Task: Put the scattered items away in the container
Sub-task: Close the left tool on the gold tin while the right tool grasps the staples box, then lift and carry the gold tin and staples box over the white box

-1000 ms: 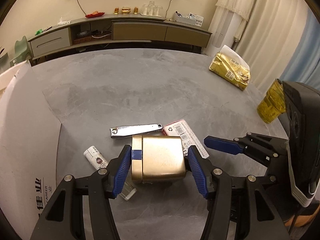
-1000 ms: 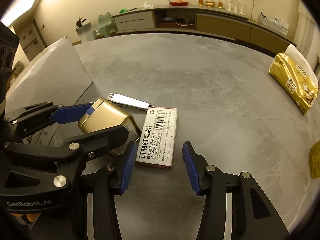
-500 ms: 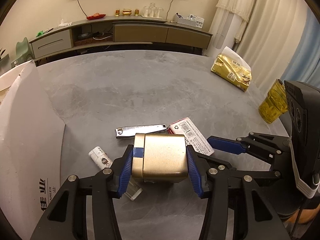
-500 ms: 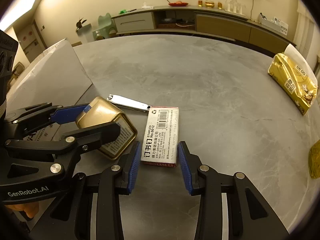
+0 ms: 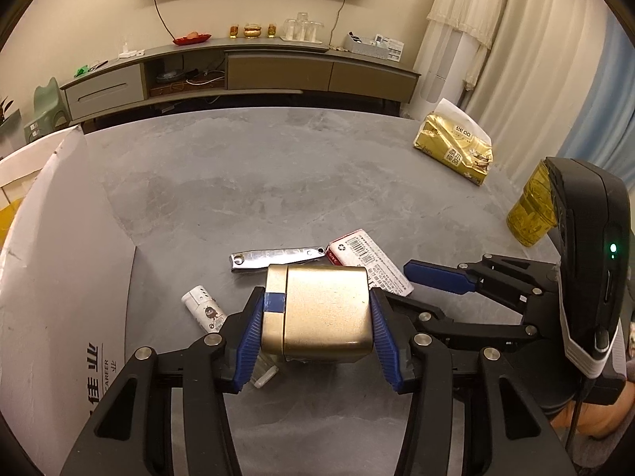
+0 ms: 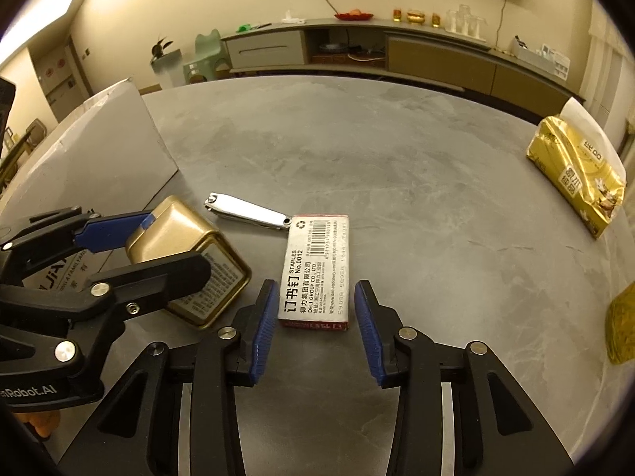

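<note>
Grey table: staple box just ahead between parted right gripper pads, long axis along fingers. Left gripper clamping gold tin, carton leftward.

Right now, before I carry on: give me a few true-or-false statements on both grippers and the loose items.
1. The left gripper clamps the gold metal tin. True.
2. The right gripper has shut on the grey staples box. False: its pads flank the box with gaps.
3. The silver nail clipper lies on the grey table. True.
4. The white cardboard box sits to the tin's right. False: left.
</note>
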{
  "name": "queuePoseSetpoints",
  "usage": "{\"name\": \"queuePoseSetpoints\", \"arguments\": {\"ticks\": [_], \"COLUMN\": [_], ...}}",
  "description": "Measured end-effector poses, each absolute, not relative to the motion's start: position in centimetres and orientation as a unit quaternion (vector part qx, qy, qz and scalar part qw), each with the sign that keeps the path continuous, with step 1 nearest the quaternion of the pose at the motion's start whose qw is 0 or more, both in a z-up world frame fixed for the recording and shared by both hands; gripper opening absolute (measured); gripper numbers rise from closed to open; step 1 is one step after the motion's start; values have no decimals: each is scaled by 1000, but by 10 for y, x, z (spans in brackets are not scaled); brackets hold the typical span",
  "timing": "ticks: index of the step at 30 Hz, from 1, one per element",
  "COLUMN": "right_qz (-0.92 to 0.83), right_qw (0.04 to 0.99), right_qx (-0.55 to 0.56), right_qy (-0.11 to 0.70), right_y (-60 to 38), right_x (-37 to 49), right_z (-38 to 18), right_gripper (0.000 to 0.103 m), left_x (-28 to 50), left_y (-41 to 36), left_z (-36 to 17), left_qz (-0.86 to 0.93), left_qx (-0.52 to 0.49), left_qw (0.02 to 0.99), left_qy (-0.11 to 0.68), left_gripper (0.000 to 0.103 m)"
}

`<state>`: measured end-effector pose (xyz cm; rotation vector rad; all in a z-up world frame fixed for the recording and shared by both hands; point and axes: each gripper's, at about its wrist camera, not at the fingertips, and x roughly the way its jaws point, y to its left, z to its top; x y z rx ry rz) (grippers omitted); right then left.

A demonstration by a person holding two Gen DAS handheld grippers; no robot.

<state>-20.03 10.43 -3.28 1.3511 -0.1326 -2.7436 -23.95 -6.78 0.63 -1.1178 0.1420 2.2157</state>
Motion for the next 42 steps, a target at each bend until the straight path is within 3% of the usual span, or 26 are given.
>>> {"name": "queuePoseSetpoints", "arguments": {"ticks": [10, 13, 28, 42], "right_qz": [-897, -896, -890, -886], "right_qw": [37, 29, 43, 57], "right_qx": [441, 443, 446, 449], "right_qy": [-10, -5, -82, -99], "right_y": [94, 94, 101, 74], "right_x": [-203, -201, -168, -123], "right_z": [-43, -45, -19, -6], "right_gripper": [49, 40, 40, 40], "left_x": [-238, -235, -198, -139], "left_y": [-80, -81, -108, -148], "left_z": [14, 16, 31, 35], "left_qz": [848, 848, 851, 852], "left_qx": [-421, -419, -413, -417], "left_qw": [321, 323, 325, 318], "left_qy": [31, 28, 1, -12], "left_gripper": [52, 52, 52, 52]}}
